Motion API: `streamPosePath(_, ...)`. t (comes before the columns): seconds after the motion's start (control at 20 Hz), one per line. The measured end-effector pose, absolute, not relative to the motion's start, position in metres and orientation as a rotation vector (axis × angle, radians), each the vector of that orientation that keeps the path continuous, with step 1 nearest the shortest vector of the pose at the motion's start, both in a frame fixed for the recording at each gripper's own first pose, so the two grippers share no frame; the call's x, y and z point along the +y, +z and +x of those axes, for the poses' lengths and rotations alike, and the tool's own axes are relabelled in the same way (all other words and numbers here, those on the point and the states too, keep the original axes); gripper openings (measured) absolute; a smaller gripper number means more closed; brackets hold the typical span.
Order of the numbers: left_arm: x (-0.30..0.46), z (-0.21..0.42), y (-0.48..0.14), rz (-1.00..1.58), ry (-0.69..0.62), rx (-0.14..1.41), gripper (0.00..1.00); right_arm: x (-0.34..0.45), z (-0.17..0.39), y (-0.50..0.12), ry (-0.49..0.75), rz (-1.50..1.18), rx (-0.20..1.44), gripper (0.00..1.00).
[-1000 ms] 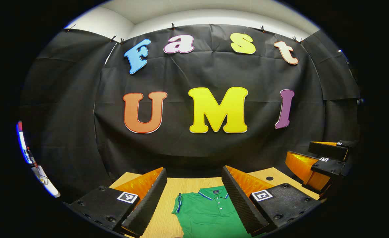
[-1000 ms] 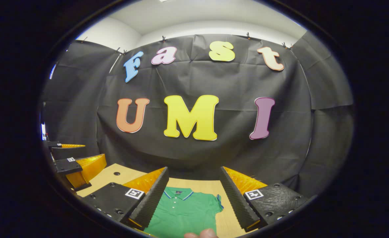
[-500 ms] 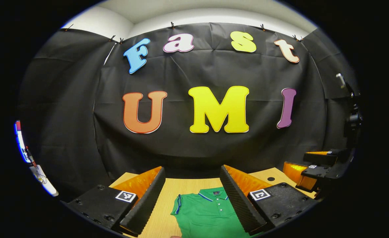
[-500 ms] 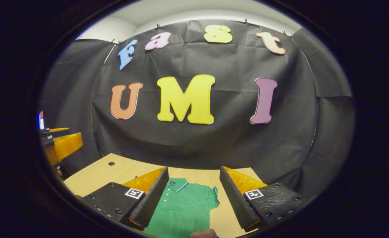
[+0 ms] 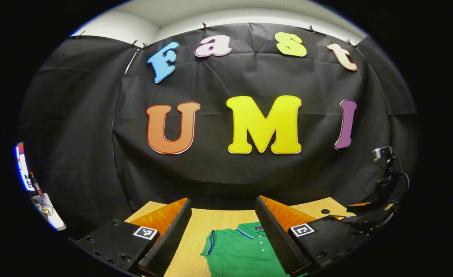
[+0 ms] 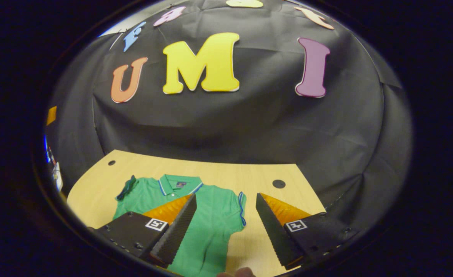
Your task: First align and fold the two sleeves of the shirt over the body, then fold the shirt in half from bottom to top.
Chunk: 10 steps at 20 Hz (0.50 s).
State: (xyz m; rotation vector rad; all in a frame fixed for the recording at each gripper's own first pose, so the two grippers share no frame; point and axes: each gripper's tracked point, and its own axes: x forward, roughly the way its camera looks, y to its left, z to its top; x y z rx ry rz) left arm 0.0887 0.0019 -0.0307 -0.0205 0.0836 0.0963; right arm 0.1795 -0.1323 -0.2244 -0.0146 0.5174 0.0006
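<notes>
Green shirt [image 6: 211, 223] lies flat, collar toward the wall, on the worktop [image 6: 226, 173], sleeves spread so I can fold them first. My right gripper [image 6: 226, 227] hangs above its right sleeve [image 6: 238, 209], jaws wide apart, holding nothing. Left gripper [image 5: 222, 234] likewise spread and empty, above the other sleeve side.

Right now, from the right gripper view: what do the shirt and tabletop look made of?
Shirt: looks like soft knit fabric, matte green, with a ribbed collar and striped trim; it lies limp and flat. Tabletop: pale wood or wood-look laminate, smooth with faint straight grain; which of the two, the look leaves open.
</notes>
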Motion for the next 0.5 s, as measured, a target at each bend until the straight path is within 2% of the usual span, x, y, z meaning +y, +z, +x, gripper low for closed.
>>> streamPosePath(0.25, 0.011, 0.107, -0.047, -0.027, 0.124, 0.115, 1.0, -0.148, 0.231, -0.302, -0.017, -0.058, 0.618, 0.95)
streamPosePath(0.5, 0.025, 0.119, -0.056, 0.005, 0.162, 0.139, 1.0, -0.157, 0.258, -0.355, -0.016, -0.072, 0.691, 0.95)
